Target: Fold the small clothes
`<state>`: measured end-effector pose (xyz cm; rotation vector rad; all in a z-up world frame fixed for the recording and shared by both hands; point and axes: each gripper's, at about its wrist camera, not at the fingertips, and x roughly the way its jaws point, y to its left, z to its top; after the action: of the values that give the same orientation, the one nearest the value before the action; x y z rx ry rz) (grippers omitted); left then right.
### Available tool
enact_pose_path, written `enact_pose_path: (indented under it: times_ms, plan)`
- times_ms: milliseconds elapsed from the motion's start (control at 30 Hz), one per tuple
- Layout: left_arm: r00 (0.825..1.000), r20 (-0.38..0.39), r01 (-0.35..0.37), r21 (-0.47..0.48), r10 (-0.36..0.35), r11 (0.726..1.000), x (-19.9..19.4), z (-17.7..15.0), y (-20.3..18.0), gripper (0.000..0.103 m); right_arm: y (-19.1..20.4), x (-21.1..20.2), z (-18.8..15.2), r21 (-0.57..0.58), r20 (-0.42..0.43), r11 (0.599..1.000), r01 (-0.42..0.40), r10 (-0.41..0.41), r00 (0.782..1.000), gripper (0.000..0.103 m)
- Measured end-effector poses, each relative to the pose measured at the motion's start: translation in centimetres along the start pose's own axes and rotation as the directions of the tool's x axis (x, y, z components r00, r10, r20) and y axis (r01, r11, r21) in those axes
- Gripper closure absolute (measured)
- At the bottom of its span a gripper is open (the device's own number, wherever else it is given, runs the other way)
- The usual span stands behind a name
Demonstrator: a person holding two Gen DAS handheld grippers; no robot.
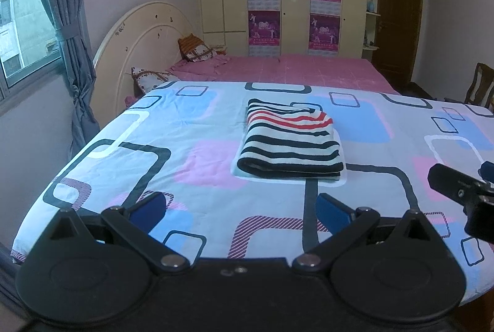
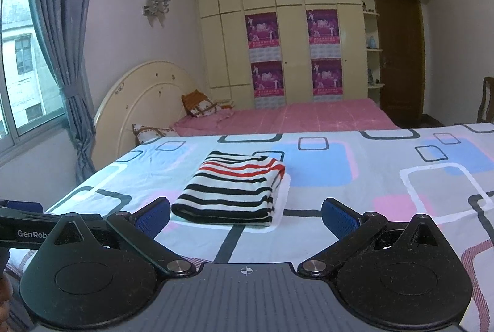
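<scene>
- The left gripper (image 1: 239, 213) is hovering with its jaws spread wide and empty, sitting at about 6 o'clock of the striped garment (image 1: 290, 143) and apart from it.
- The striped garment is lying near the middle of the counter (image 1: 92, 171), which is covered by a sheet patterned with rounded squares; it is already looking like a neat folded rectangle, with the thick doubled edge facing the grippers.
- The right gripper (image 2: 245, 216) is also gaping open and holding nothing, with the garment showing at about 11 o'clock between and beyond its blue fingers (image 2: 339, 219).
- Judging by this, the folding step is looking finished or nearly so, and both grippers are sitting clear of the cloth.
- A next move is probably calling for either a last fold, pinching the near edge with both grippers, or leaving the piece alone; no other small clothes are showing on the counter.
- Nothing is standing between the grippers and the garment.
- Beyond, at 12 o'clock, a bed (image 1: 293, 69) with a pink sheet and pillows is lying well apart, with a wardrobe (image 2: 293, 23) behind it and a curtain (image 1: 71, 23) at 9 o'clock.
</scene>
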<state>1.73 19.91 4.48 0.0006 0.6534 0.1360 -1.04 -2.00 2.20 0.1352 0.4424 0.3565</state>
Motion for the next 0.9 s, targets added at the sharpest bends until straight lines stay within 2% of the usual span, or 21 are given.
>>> enact_pose_path:
  times_ms: [900]
  plan:
    - [1.000, -0.018, 0.002, 0.005, -0.002, 1.000, 1.1, 0.0, -0.1, 0.000, -0.2, 1.2, -0.3, 0.010, -0.020, 1.000, -0.012, 0.012, 1.000, 0.000]
